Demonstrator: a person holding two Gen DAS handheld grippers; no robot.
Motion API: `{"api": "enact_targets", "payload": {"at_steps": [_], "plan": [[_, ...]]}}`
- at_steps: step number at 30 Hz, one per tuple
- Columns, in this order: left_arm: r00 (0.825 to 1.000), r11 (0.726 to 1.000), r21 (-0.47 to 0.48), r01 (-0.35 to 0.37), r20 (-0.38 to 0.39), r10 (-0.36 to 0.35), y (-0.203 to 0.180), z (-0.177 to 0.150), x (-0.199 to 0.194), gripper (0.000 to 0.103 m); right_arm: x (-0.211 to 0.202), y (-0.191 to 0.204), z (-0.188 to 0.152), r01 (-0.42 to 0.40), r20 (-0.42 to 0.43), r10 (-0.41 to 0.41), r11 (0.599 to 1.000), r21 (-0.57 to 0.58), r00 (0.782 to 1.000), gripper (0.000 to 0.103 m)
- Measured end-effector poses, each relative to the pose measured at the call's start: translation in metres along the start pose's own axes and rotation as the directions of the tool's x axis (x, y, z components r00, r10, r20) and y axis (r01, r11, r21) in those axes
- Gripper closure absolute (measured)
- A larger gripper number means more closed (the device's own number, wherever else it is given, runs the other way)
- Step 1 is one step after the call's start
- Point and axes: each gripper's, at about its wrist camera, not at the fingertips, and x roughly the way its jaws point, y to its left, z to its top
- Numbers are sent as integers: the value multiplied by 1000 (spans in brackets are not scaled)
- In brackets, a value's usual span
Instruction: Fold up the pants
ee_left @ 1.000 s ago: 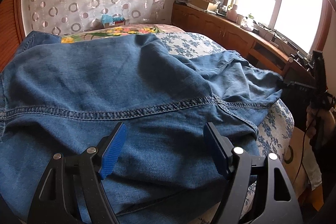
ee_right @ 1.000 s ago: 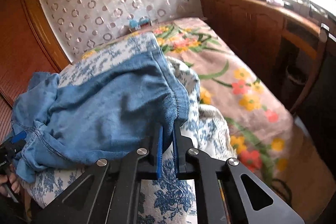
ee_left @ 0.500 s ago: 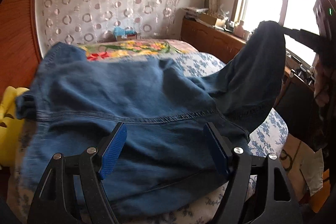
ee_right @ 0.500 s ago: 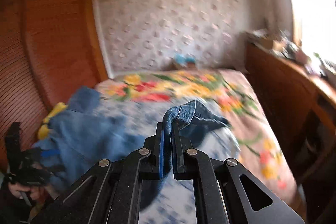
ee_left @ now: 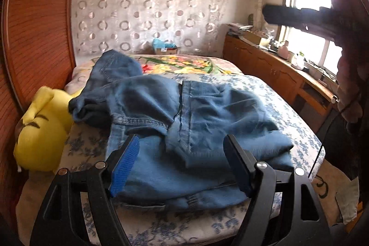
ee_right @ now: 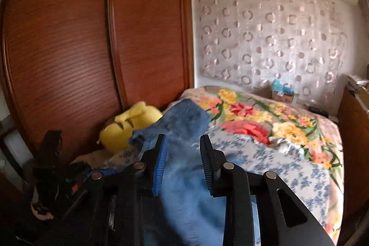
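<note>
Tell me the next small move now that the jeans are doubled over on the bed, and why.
Probably lower the left claw and pinch the near edge of the jeans, to straighten them. Both claws are open and hold nothing, the right claw hangs above the denim, and the pile lies rumpled, one part bunched against the yellow plush.
</note>
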Motion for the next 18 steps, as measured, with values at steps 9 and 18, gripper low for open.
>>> {"api": "enact_targets", "payload": {"at_steps": [9,18], "plan": [[999,1000,-24,15,-50,-16,9,-5,33,27,61,-34,23,58,-111,-56,998,17,992,73],[994,1000,-10,28,-109,-29,6,-8,64,45,110,-56,42,30,-196,-26,999,20,980,58]]}}
